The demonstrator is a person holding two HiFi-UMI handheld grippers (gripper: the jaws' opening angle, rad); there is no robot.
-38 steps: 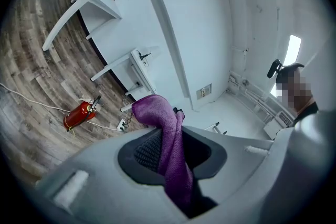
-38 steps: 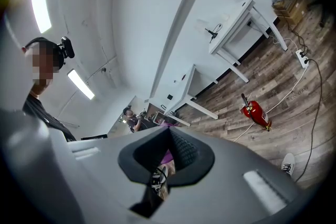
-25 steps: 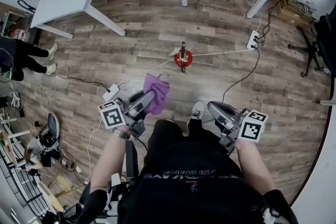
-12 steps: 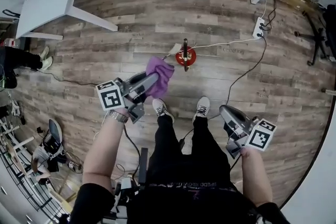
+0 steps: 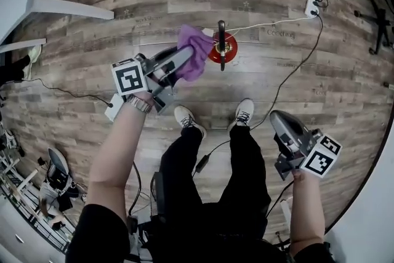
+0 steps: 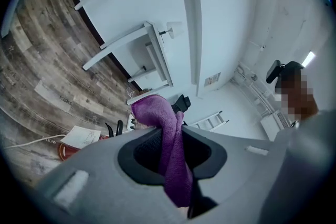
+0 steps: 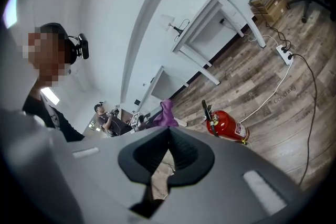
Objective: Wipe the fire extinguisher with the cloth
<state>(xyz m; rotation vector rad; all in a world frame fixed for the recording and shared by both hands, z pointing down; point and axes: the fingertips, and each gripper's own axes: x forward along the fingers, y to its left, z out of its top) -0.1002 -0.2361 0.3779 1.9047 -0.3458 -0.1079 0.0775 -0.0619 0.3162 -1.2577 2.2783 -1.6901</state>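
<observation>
**A:** Where's the extinguisher?

**B:** The extinguisher (image 5: 222,50) stands upright on the floor (image 5: 92,34), out in the open just ahead of the person's shoes (image 5: 184,118). A white cable (image 5: 271,23) runs past it.

**A:** And the cloth?

**B:** The cloth (image 5: 196,51) is clamped in the left gripper (image 5: 182,58). The jaws pinch one fold, so most of it bunches free past the tips. I'd guess that's to put a soft, loose face forward for wiping.

**A:** Is it on the cylinder yet?

**B:** From overhead it sits just beside the red top. The right gripper view shows a gap between them, so I'd call it near, not touching. Wiping hasn't begun.

**A:** The right gripper?

**B:** The right gripper (image 5: 282,120) has its jaws together on nothing. It's held beside the right leg, well apart from the extinguisher. That probably keeps it out of the way, or free to steady the handle.
</observation>
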